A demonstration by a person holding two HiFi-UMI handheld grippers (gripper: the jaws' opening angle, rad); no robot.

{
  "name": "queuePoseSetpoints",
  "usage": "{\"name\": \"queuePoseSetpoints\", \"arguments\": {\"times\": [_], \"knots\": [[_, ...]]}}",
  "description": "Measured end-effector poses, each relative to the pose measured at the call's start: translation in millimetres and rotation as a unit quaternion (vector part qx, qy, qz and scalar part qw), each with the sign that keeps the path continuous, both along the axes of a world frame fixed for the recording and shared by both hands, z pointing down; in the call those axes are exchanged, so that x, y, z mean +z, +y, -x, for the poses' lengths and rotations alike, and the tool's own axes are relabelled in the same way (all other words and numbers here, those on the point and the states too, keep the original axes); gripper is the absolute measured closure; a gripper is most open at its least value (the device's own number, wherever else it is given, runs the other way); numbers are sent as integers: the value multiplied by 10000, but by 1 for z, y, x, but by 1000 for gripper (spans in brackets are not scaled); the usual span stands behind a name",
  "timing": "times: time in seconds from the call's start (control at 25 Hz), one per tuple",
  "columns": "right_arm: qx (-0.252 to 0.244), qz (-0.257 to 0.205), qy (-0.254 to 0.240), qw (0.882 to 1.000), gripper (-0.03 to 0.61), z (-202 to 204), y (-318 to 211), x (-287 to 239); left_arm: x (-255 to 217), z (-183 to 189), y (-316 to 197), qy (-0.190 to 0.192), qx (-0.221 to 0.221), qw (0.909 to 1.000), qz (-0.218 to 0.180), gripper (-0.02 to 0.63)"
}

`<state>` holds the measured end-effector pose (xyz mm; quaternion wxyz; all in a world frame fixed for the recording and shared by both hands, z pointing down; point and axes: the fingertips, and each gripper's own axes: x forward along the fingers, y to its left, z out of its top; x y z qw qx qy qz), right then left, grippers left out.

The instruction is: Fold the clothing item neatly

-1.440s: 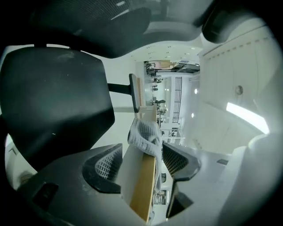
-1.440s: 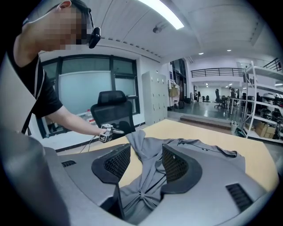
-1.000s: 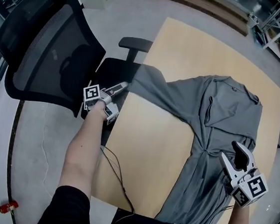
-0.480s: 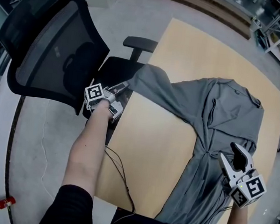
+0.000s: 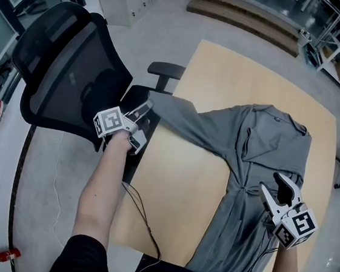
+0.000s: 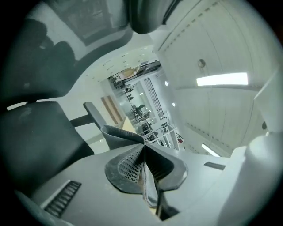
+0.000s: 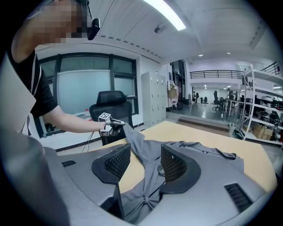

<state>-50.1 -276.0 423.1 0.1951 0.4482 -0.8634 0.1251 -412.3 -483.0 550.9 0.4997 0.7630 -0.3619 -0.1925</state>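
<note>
**Ana:** Grey shirt (image 5: pixel 269 153) first. Where is it?

**Ben:** On the wooden table (image 5: pixel 227 65), right of centre in the head view. Its collar is toward the top of the frame, its hem is at the bottom edge, and the cloth is gathered into a knot of folds at the waist.

**Ana:** And the left gripper (image 5: pixel 144 106)?

**Ben:** It's left of centre, just past the table's left edge. The jaws are pressed together on the end of one sleeve (image 5: pixel 182 112) (its own view shows a thin fold of cloth squeezed between the pads). The sleeve runs out straight toward the left. In the right gripper view it rises off the wood toward that gripper.

**Ana:** What about the right gripper (image 5: pixel 274 187)?

**Ben:** It's at the lower right of the head view, over the gathered waist. The jaws are spread, with cloth lying between and below them, and the pads are not pressing it.

**Ana:** Anything else nearby?

**Ben:** A black chair (image 5: pixel 67 72) at the upper left, with its seat just beside the table's edge, behind the left gripper.
</note>
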Motion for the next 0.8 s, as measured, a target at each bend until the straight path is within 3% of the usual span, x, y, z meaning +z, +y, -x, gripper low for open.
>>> {"name": "queuePoseSetpoints", "arguments": {"times": [0.2, 0.32, 0.52, 0.8], "knots": [[210, -134, -237, 9994, 371, -29, 1, -5, -77, -39, 2, -395, 93, 9964, -743, 601], [429, -174, -439, 9980, 371, -63, 2, -5, -119, -85, 3, -555, 164, 9923, -1092, 601], [840, -190, -554, 9947, 371, -135, 19, 3, -177, -211, 6, -873, 895, 9750, -1835, 601], [1386, -202, -670, 9879, 371, -242, 63, 17, -178, -408, 16, -1219, 1961, 9507, -2071, 601]]}}
